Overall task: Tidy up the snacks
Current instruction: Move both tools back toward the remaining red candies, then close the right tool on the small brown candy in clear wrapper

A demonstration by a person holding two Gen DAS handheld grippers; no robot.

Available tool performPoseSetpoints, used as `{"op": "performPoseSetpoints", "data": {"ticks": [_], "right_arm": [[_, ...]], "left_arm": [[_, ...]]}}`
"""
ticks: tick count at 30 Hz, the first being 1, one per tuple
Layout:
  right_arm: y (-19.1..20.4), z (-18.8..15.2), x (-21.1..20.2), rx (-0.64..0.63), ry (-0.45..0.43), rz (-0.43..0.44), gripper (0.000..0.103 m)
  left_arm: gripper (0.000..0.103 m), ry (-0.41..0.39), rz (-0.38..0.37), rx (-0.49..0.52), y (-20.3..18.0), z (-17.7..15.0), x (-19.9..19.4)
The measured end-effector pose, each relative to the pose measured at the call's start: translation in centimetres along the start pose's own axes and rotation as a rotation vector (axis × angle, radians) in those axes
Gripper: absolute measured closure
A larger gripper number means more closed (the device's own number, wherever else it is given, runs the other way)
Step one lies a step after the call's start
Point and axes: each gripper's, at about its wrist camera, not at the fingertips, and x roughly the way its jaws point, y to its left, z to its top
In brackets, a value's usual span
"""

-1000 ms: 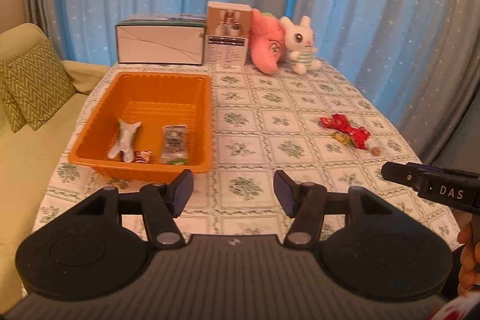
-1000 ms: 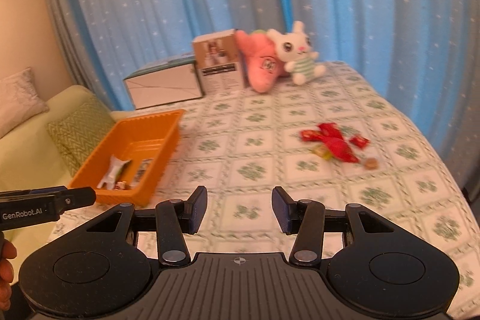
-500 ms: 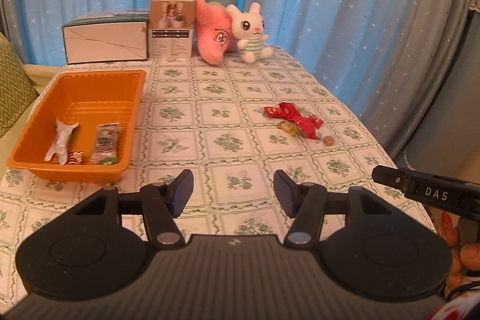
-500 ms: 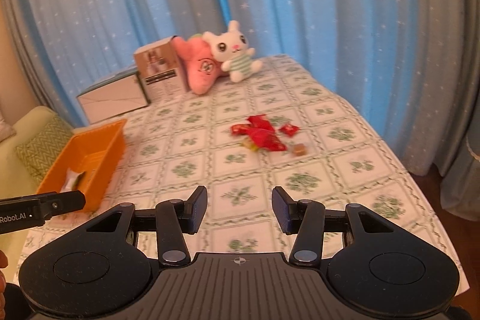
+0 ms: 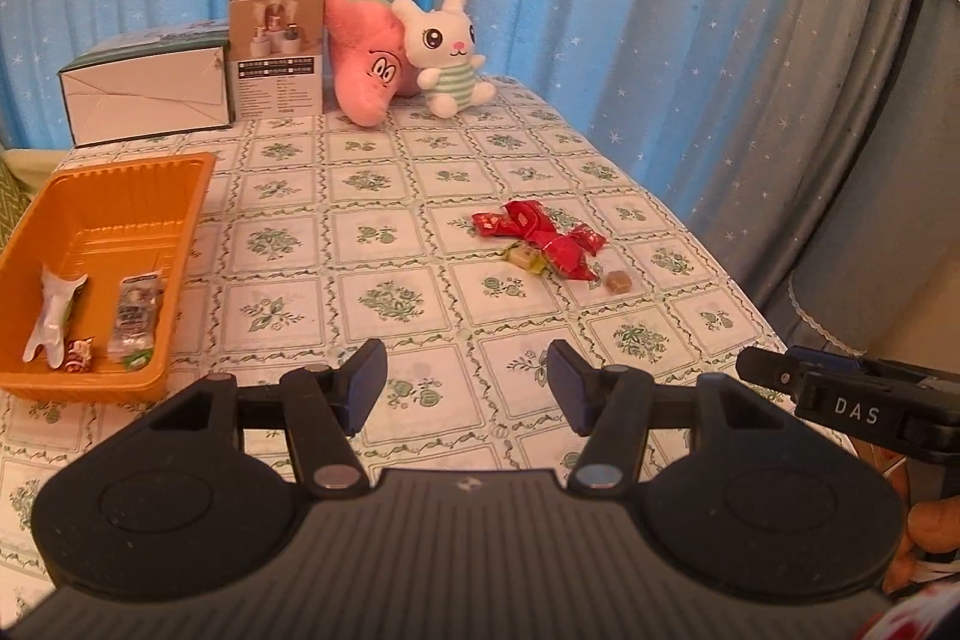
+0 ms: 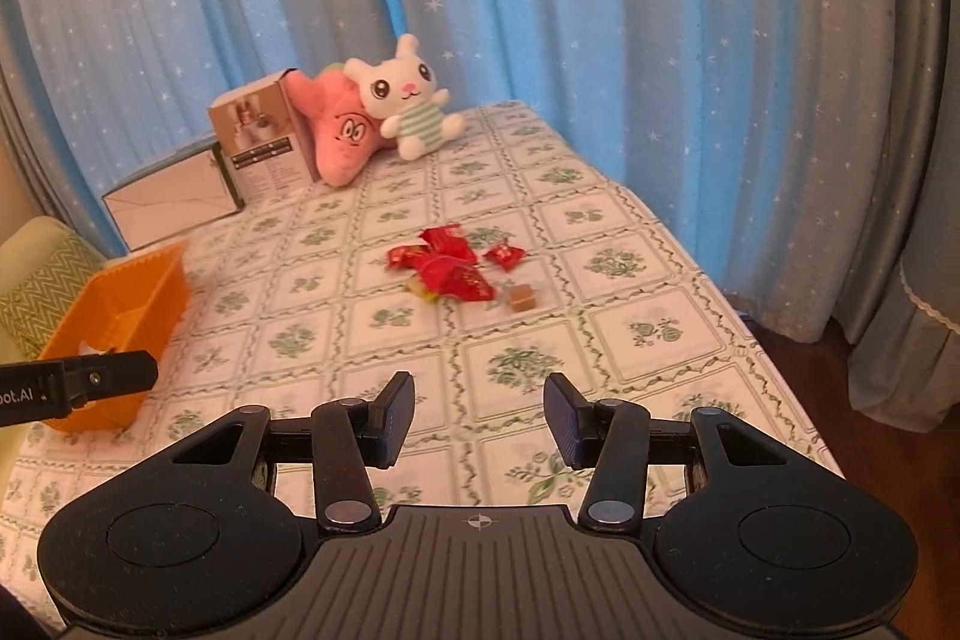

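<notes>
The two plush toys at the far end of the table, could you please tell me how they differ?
The white bunny plush is white with a green-striped body; the pink plush is solid pink. The white bunny plush sits upright facing the cameras, with two ears up; the pink plush slumps at a tilt beside the printed box. The pink plush looks bulkier than the white bunny plush. Both are soft toys with cartoon faces, touching each other.

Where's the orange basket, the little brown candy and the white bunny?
orange basket (image 5: 120,196): left wrist view, on its bare ribbed back wall.
little brown candy (image 6: 521,296): right wrist view, on the cube's top.
white bunny (image 5: 441,38): left wrist view, on its face.
</notes>
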Motion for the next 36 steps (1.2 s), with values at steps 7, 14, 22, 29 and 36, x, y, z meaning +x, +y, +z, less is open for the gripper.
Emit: {"op": "performPoseSetpoints", "data": {"ticks": [7, 14, 22, 29, 36], "right_arm": [[-1.4, 0.5, 2.1, -0.003, 0.018, -0.013, 0.055], [-2.5, 1.5, 4.7, -0.026, 0.027, -0.023, 0.055], [-3.5, 3.2, 8.7, -0.045, 0.033, -0.006, 0.055], [-3.6, 3.9, 13.4, -0.081, 0.066, 0.019, 0.055], [-3.7, 4.6, 17.8, -0.11, 0.117, 0.035, 0.055]], "left_arm": [[0.048, 0.024, -0.014, 0.025, -0.8, 0.9, 2.8], [0.048, 0.039, -0.032, 0.046, -1.7, 2.1, 6.2], [0.048, 0.058, -0.054, 0.077, -2.5, 3.7, 11.1], [0.048, 0.073, -0.067, 0.08, -2.1, 4.7, 15.0], [0.05, 0.08, -0.108, 0.046, -1.2, 5.9, 18.5]]}}
